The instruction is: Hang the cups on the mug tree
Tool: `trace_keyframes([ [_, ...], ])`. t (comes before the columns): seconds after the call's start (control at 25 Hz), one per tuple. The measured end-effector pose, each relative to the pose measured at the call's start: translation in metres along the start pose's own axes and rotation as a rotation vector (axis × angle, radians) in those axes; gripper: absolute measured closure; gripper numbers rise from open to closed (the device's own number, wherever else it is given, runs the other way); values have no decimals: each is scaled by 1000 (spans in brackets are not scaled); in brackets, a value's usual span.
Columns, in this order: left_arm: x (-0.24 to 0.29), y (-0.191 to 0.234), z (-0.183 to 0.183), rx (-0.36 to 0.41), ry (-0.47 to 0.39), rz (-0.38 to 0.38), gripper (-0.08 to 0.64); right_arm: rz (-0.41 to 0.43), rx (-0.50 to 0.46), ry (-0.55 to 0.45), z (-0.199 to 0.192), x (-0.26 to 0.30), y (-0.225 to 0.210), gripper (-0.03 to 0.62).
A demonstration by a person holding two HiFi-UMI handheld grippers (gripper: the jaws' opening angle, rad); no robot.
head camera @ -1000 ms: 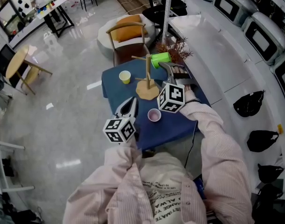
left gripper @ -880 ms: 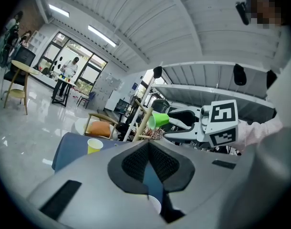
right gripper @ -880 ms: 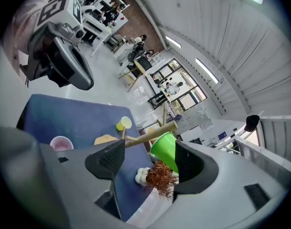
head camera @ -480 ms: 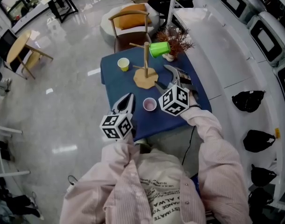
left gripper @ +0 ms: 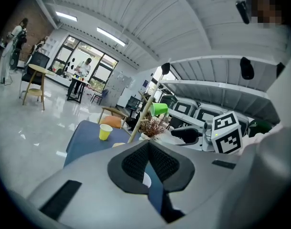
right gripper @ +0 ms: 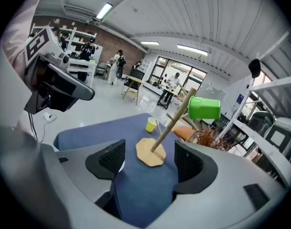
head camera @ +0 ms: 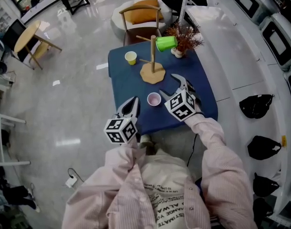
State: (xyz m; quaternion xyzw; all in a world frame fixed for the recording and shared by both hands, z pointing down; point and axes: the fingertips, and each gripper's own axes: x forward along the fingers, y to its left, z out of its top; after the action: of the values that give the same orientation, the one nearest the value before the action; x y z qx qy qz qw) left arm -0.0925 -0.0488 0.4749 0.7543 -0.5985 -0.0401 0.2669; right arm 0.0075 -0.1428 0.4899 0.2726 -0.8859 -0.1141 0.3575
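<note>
On the blue table [head camera: 131, 87] stands a wooden mug tree [head camera: 152, 56]; a green cup [head camera: 164, 43] hangs on its right branch. A yellow cup [head camera: 130, 57] stands at the table's far left. A pale pink cup [head camera: 154, 99] sits near the front, between both grippers. My right gripper [head camera: 171, 86] is open with nothing between its fingers, just right of the pink cup. In the right gripper view the jaws [right gripper: 149, 161] frame the tree's base [right gripper: 151, 152], with the green cup [right gripper: 204, 108] above. My left gripper [head camera: 134, 100] hovers at the front left edge, shut and holding nothing [left gripper: 148, 144].
A dried plant in a small vase [head camera: 183, 39] stands at the table's far right corner, close to the green cup. A wooden chair with an orange cushion [head camera: 140, 15] is behind the table. A white counter [head camera: 231, 46] runs along the right.
My right gripper has drawn back from the mug tree toward the table's front, near the pink cup. The green cup stays on the branch. The left gripper has hardly moved.
</note>
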Motion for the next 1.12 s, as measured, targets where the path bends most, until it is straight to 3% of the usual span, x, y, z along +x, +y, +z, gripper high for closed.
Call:
trace_keyframes([
  [0.28,-25,-3,-24,-19,14,47,561,88,157,4,-31,-1,39,279],
  [0.72,-54,4,-64,-56,58,110,561,172,322,57,-79,17,97,279],
  [1.12,-54,22,-86,-47,99,132,561,171,467,74,-106,47,123,279],
])
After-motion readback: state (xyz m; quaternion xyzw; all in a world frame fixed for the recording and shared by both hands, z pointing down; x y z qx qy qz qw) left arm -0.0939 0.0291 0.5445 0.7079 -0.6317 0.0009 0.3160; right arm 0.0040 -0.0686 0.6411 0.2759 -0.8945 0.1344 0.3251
